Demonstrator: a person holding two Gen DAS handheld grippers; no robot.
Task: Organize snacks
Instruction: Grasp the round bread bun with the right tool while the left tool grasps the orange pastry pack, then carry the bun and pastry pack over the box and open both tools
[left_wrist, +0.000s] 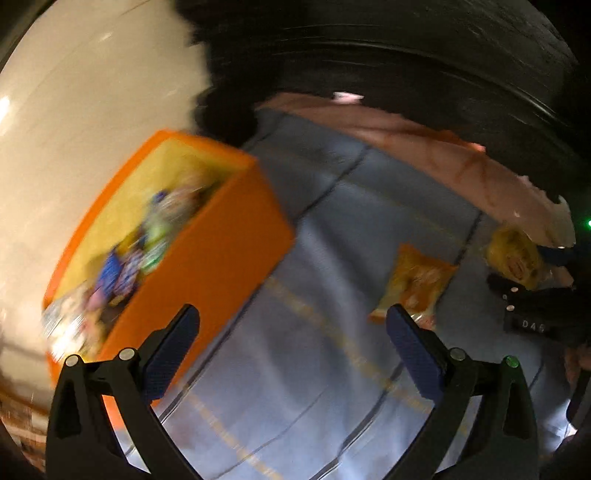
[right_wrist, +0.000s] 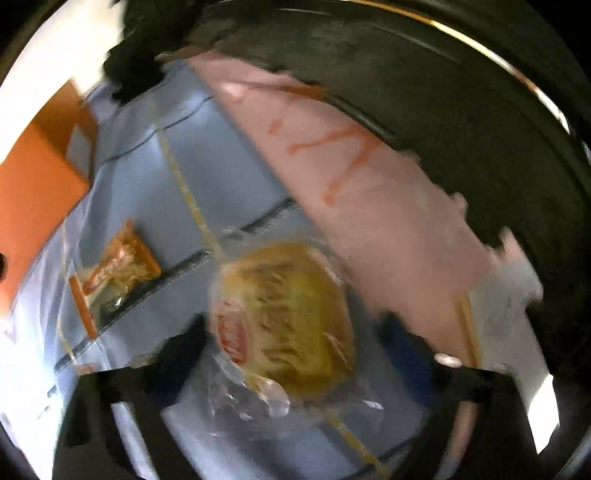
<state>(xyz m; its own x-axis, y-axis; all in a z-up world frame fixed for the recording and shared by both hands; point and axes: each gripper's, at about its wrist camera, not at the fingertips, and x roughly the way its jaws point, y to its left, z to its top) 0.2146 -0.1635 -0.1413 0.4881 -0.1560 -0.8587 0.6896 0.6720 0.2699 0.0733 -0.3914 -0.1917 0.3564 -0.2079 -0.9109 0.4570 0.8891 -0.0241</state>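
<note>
An orange box (left_wrist: 207, 254) with a yellow inside stands on a blue checked cloth (left_wrist: 325, 369) and holds several blurred snack packs (left_wrist: 122, 266). An orange snack packet (left_wrist: 415, 282) lies flat on the cloth, right of the box. My left gripper (left_wrist: 293, 332) is open and empty, above the cloth between box and packet. In the right wrist view a yellow snack in clear wrapping (right_wrist: 288, 317) sits between the spread fingers of my right gripper (right_wrist: 295, 332). The view is blurred and I cannot tell whether the fingers touch it. The orange packet (right_wrist: 118, 269) and box (right_wrist: 37, 184) lie to its left.
A pink cloth (right_wrist: 369, 192) covers the far side, against a dark curved cushion (right_wrist: 443, 92). The yellow snack (left_wrist: 513, 258) and the right gripper's black body (left_wrist: 535, 314) show at the right edge of the left wrist view. A pale floor (left_wrist: 74, 129) lies beyond the box.
</note>
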